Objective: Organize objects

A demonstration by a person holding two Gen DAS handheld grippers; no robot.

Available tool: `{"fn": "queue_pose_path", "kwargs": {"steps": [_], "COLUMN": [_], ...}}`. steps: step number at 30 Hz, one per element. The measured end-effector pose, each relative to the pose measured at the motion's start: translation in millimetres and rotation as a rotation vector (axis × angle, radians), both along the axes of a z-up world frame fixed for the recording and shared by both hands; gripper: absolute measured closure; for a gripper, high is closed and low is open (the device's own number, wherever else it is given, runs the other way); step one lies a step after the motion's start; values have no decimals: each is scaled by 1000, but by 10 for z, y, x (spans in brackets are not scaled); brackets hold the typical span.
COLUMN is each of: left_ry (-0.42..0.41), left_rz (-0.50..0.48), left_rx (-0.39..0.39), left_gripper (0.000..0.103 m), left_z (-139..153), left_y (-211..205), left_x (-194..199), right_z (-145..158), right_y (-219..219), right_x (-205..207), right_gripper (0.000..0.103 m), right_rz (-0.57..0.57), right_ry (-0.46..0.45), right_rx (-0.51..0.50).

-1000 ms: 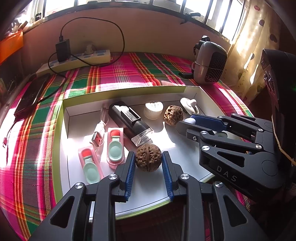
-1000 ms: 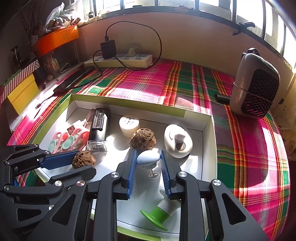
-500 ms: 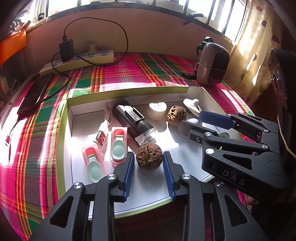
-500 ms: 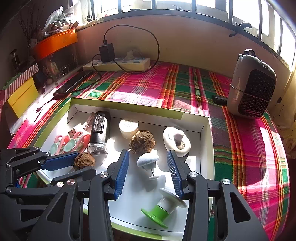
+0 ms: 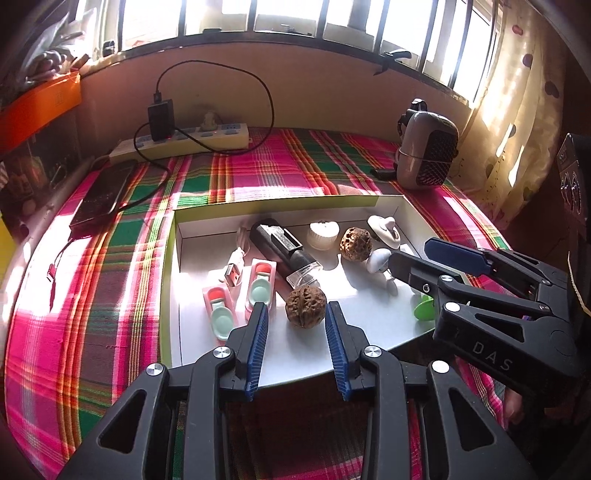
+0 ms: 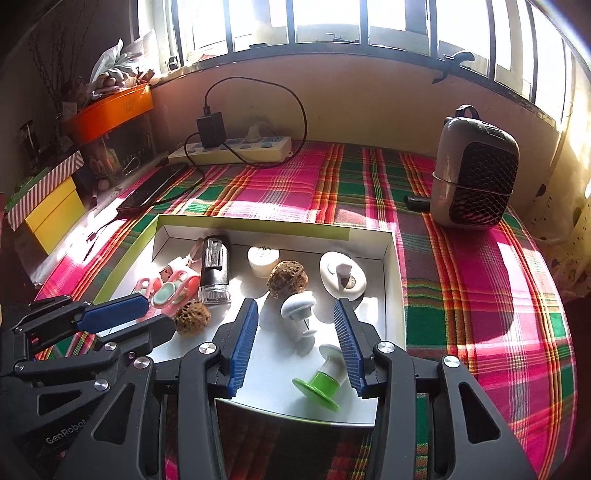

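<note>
While both grippers hang over the white tray [image 5: 369, 328], neither one is gripping anything.
The left gripper [image 5: 297, 325] is spread wide — the walnut [image 5: 306, 307] sits right between its blue pads, with daylight on each side. The right gripper [image 6: 295, 325] is wide too, the white mushroom-shaped knob [image 6: 298, 306] lying between its fingers — touching neither.

This looks like a lived-in room of a home, set by a barred window [image 6: 332, 22] with a patterned curtain [image 5: 517, 122] at one side. A plaid cloth [image 6: 480, 277] covers the surface, where a power strip [image 6: 236, 147] with a plugged-in charger [image 6: 211, 130], a phone [image 5: 103, 192] and a small heater or fan [image 6: 476, 177] sit. Household clutter, hard to make out, fills the orange box [image 6: 110, 114] and the shelves to the left.
</note>
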State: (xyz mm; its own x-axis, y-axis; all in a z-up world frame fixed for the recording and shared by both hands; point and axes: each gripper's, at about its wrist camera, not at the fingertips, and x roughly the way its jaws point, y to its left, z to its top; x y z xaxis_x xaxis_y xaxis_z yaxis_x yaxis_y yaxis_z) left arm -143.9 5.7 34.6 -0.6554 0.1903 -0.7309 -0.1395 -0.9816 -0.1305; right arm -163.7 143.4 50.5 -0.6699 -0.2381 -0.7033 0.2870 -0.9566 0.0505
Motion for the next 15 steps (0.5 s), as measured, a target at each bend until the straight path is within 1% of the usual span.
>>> {"fn": "queue_pose_path", "kwargs": {"steps": [4, 10, 12, 15], "left_ry": [23, 35, 41, 39], "left_rz": [14, 46, 61, 83], "left_rx": [-14, -29, -30, -55], "left_gripper": [73, 73, 73, 73], "left_z": [50, 87, 88, 77], "left_y": [5, -15, -38, -59], "left_x": [119, 324, 408, 509], "right_z": [55, 108, 105, 64], "right_y": [33, 33, 33, 34], "right_x": [119, 331, 400, 490], "right_gripper": [59, 59, 59, 59], "right_rz": [-13, -24, -29, -34], "right_ry": [12, 19, 8, -9], "right_rx": [-15, -6, -5, 11]}}
